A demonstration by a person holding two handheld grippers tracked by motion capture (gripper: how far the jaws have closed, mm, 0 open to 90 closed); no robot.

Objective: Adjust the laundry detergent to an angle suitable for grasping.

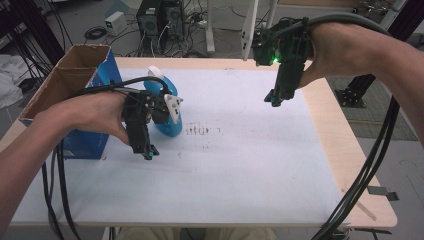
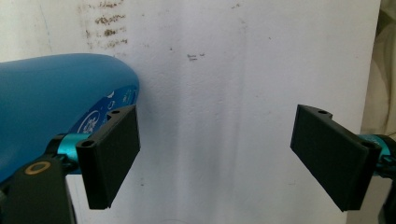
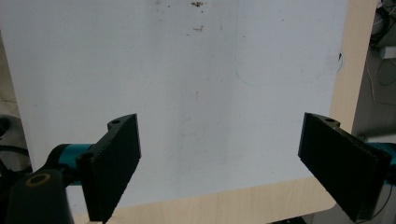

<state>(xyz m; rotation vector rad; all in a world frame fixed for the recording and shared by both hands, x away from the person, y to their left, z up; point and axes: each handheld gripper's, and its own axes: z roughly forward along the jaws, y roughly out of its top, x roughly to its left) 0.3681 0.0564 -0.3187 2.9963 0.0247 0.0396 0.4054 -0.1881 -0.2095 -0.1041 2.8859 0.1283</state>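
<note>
Left gripper hangs over the white mat with its jaws spread wide and nothing between them, at about five o'clock of the blue spray bottle, which stands just beside the blue cardboard box. In the left gripper view that bottle lies just outside one jaw. Right gripper, toward one o'clock, gapes equally wide, holding nothing.
</note>
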